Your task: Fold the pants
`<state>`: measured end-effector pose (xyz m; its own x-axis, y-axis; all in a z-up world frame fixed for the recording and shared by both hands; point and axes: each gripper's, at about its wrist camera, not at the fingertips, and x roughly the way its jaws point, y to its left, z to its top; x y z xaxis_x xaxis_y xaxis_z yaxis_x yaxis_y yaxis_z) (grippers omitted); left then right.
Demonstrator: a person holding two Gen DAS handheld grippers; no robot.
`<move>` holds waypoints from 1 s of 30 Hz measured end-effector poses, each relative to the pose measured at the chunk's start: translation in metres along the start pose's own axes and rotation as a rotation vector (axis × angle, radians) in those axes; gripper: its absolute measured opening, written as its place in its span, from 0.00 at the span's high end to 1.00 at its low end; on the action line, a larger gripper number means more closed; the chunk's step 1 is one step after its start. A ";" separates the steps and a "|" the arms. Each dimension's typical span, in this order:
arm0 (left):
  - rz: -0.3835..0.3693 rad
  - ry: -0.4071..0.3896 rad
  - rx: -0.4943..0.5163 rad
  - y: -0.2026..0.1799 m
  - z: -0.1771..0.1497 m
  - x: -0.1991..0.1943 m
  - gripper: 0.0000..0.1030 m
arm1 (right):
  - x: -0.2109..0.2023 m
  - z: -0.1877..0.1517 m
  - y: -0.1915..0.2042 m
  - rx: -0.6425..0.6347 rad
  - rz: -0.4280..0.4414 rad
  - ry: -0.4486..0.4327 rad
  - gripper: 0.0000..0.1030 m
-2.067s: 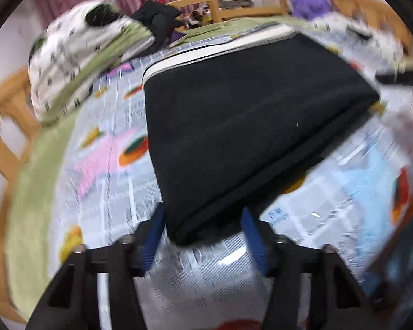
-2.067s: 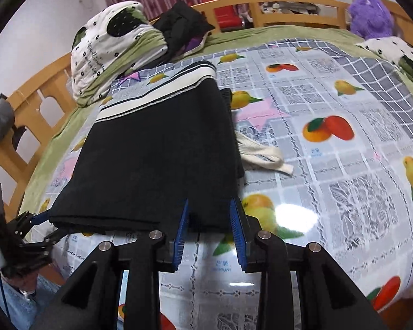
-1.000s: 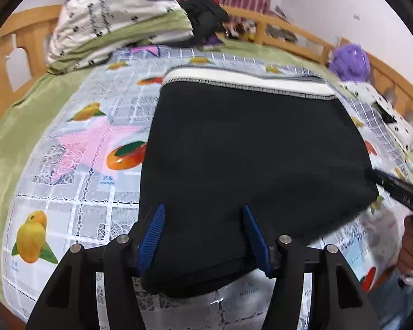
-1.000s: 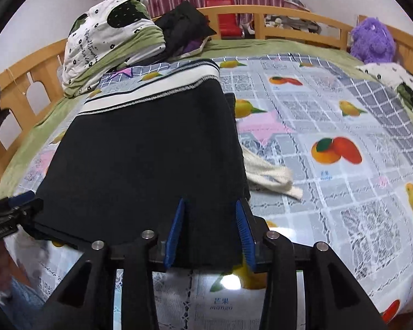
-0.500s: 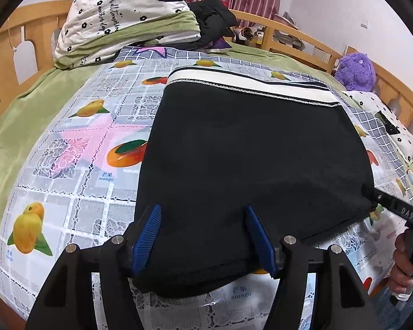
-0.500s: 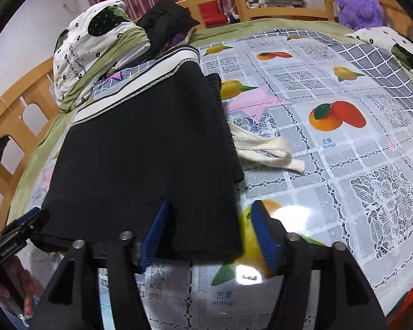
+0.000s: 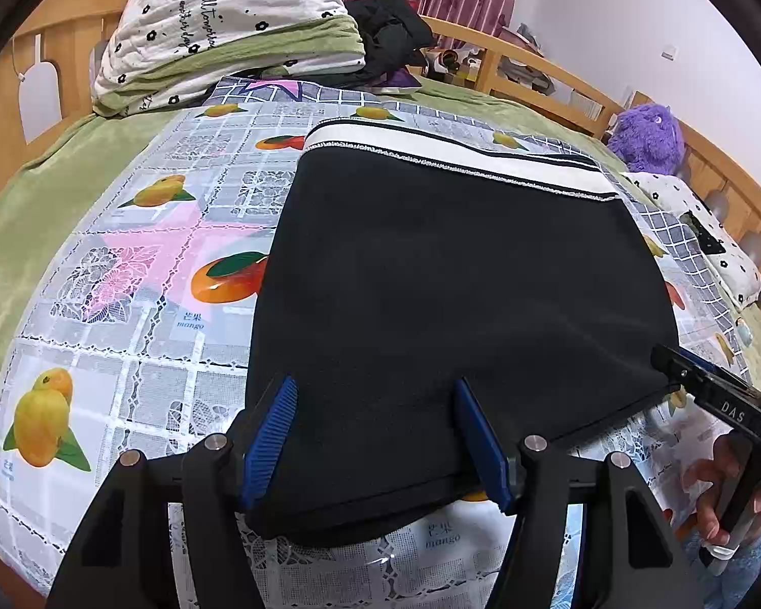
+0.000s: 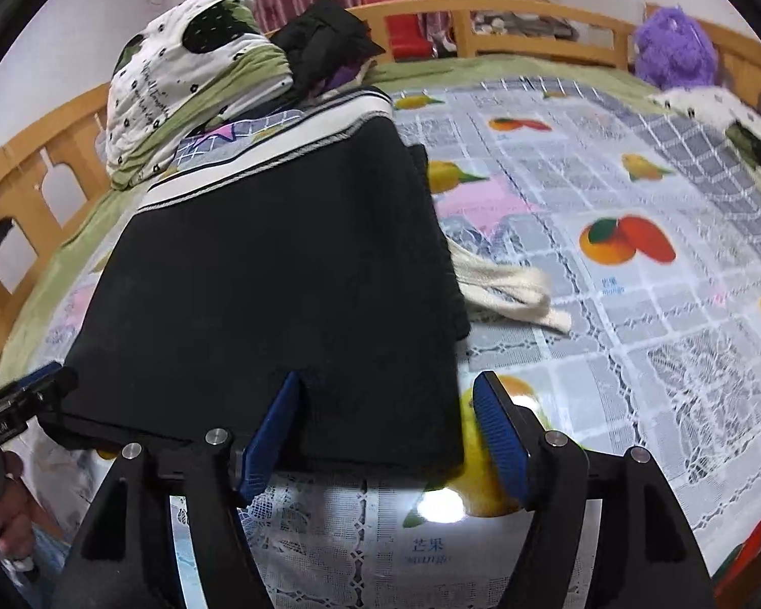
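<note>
The black pants (image 7: 456, 304) lie folded flat on the fruit-print cloth (image 7: 142, 274), white striped waistband (image 7: 456, 152) at the far end. My left gripper (image 7: 375, 431) is open, its blue pads on either side of the near left corner of the fold. My right gripper (image 8: 385, 431) is open around the near right corner of the pants (image 8: 279, 274). A cream drawstring (image 8: 507, 289) sticks out from the right side. Each gripper's tip shows at the edge of the other view.
Folded bedding (image 7: 228, 25) and dark clothes (image 7: 390, 30) are piled at the head of the bed. A purple plush toy (image 7: 644, 137) sits at the far right by the wooden rail (image 8: 532, 15). A spotted pillow (image 7: 700, 233) lies right.
Both grippers slid over the near edge of the folded pants and the view steadied. The right gripper's jaws opened wider in the last half second. The pants stay flat.
</note>
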<state>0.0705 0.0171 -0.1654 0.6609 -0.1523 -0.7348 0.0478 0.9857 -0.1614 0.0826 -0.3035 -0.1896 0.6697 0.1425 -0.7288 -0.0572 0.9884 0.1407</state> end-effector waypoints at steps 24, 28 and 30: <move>-0.097 -0.085 -0.010 -0.008 0.057 -0.037 0.43 | -0.039 0.063 0.014 -0.041 -0.032 -0.129 0.64; -0.106 -0.085 -0.063 -0.009 0.102 -0.030 0.43 | -0.022 0.109 0.016 -0.005 0.018 -0.096 0.69; -0.106 -0.102 -0.077 -0.009 0.127 -0.023 0.43 | -0.013 0.134 0.015 0.021 0.038 -0.108 0.69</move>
<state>0.1502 0.0213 -0.0632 0.7283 -0.2431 -0.6407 0.0662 0.9556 -0.2873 0.1721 -0.2980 -0.0882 0.7431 0.1727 -0.6465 -0.0696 0.9808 0.1820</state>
